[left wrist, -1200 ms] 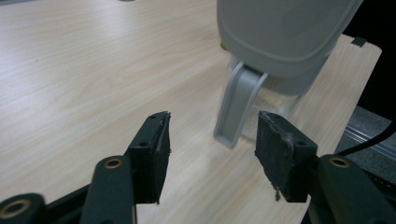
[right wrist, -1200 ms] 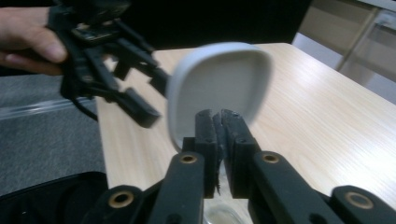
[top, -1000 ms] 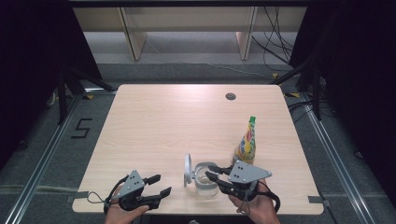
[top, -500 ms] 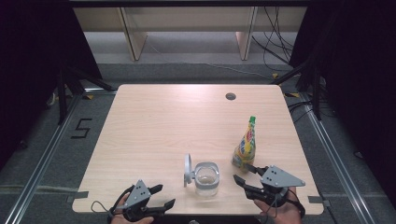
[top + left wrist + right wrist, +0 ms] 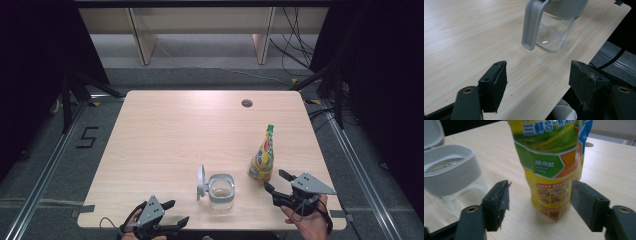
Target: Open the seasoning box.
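Note:
A clear jar [image 5: 221, 191] with a grey rim stands near the table's front edge, its hinged lid [image 5: 201, 182] swung open to the left. Just right of it stands a yellow pouch [image 5: 263, 157] with a green cap. My right gripper [image 5: 275, 180] sits beside the pouch's base, its jaws just opened wide; in the right gripper view the pouch [image 5: 551, 162] stands beyond my right gripper [image 5: 540, 202], the pads apart from it, the jar [image 5: 449, 170] at left. My left gripper [image 5: 176, 212] hovers at the front edge, jaws just widened and empty, facing the jar [image 5: 554, 32] past my left gripper [image 5: 537, 85].
The wooden table [image 5: 165, 140] has a cable hole [image 5: 246, 103] at the far right. Its front edge runs right under both hands. Metal rails flank the table on the floor, and a "5" mark [image 5: 87, 137] lies to the left.
My right gripper left the jar, moved right and toward the front edge, and opened beside the pouch. The left gripper drew back slightly toward the front edge.

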Available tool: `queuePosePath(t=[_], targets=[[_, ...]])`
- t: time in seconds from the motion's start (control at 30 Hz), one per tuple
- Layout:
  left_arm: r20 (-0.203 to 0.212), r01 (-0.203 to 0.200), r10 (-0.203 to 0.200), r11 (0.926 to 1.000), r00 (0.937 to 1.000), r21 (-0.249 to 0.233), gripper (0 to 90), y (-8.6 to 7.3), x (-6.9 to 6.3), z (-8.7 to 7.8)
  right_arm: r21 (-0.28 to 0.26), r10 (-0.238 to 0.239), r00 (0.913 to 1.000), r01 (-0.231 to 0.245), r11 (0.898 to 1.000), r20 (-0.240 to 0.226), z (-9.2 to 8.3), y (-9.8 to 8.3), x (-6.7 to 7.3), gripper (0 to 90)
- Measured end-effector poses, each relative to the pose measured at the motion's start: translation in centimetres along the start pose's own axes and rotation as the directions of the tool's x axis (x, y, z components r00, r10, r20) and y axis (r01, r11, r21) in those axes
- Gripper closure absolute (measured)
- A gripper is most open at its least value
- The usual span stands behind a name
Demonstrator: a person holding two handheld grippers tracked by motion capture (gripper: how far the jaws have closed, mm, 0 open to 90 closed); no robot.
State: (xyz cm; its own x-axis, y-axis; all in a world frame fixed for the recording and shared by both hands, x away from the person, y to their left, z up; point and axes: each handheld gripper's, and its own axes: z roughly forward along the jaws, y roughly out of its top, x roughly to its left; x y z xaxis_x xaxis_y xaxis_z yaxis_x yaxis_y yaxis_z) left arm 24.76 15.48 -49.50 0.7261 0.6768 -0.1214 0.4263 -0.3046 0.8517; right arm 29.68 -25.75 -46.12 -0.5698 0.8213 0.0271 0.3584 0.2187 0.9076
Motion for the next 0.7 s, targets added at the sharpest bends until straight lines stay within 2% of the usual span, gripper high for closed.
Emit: queuePosePath(t=[0.03, 0.07, 0.17, 0.2, 0.27, 0.33, 0.37, 0.4, 0.43, 0.47, 0.53, 0.63, 0.7], targets=[[0.001, 0.001, -0.001, 1.0000, 1.0000, -0.009, 30.2, 0.0, 0.0, 0.1, 0.000, 0.000, 1.0000, 0.000, 1.000, 0.000, 0.0, 0.0, 0.0, 31.6], [-0.002, -0.008, 0.008, 1.0000, 1.0000, 0.002, 30.2, 0.0, -0.1, 0.1, 0.001, -0.009, 0.9999, 0.009, 1.000, 0.010, 0.2, 0.0, -0.1, 30.2], [0.003, -0.020, 0.020, 0.9998, 0.9998, -0.004, 30.2, 0.0, -0.1, 0.2, 0.005, 0.004, 0.9994, -0.005, 1.000, 0.036, 0.7, 0.0, -0.1, 25.9], [0.005, 0.003, -0.003, 1.0000, 1.0000, -0.008, 30.2, 0.0, -0.2, 0.2, 0.003, -0.012, 0.9988, 0.012, 1.000, 0.048, 1.0, 0.0, -0.1, 25.1], [0.000, -0.004, 0.004, 0.9999, 1.0000, -0.012, 30.3, 0.0, -0.2, 0.2, 0.016, 0.011, 0.9969, -0.013, 1.000, 0.078, 1.5, 0.2, 0.0, 24.7], [-0.007, -0.004, 0.004, 0.9999, 1.0000, -0.011, 30.3, 0.1, -0.3, 0.2, 0.017, 0.017, 0.9961, -0.018, 1.000, 0.087, 1.7, 0.2, 0.1, 24.4], [-0.007, -0.016, 0.016, 0.9998, 0.9999, -0.011, 30.3, 0.1, -0.3, 0.2, 0.012, -0.005, 0.9954, 0.004, 1.000, 0.095, 2.3, 0.2, 0.0, 23.9], [-0.009, -0.025, 0.025, 0.9997, 0.9997, -0.005, 30.3, 0.1, -0.3, 0.1, 0.020, -0.010, 0.9942, 0.008, 1.000, 0.107, 2.4, 0.2, 0.1, 23.3], [-0.003, -0.020, 0.020, 0.9997, 0.9998, -0.015, 30.3, 0.1, -0.4, 0.2, 0.011, -0.032, 0.9935, 0.031, 0.999, 0.109, 2.8, 0.3, 0.0, 22.3], [-0.004, -0.020, 0.020, 0.9997, 0.9998, -0.016, 30.4, 0.1, -0.4, 0.2, 0.012, -0.011, 0.9948, 0.010, 1.000, 0.101, 3.3, 0.4, 0.3, 23.0], [-0.002, -0.020, 0.020, 0.9997, 0.9998, -0.015, 30.4, 0.1, -0.4, 0.2, 0.008, -0.019, 0.9942, 0.018, 1.000, 0.106, 3.5, 0.5, 0.4, 23.1], [-0.010, -0.027, 0.027, 0.9996, 0.9996, -0.003, 30.4, 0.1, -0.3, 0.1, 0.008, -0.029, 0.9900, 0.028, 1.000, 0.138, 4.3, 0.8, 0.6, 21.4], [-0.003, -0.019, 0.019, 0.9997, 0.9998, -0.018, 30.4, 0.1, -0.4, 0.2, 0.005, -0.010, 0.9885, 0.010, 1.000, 0.151, 4.8, 0.9, 0.6, 22.2]])
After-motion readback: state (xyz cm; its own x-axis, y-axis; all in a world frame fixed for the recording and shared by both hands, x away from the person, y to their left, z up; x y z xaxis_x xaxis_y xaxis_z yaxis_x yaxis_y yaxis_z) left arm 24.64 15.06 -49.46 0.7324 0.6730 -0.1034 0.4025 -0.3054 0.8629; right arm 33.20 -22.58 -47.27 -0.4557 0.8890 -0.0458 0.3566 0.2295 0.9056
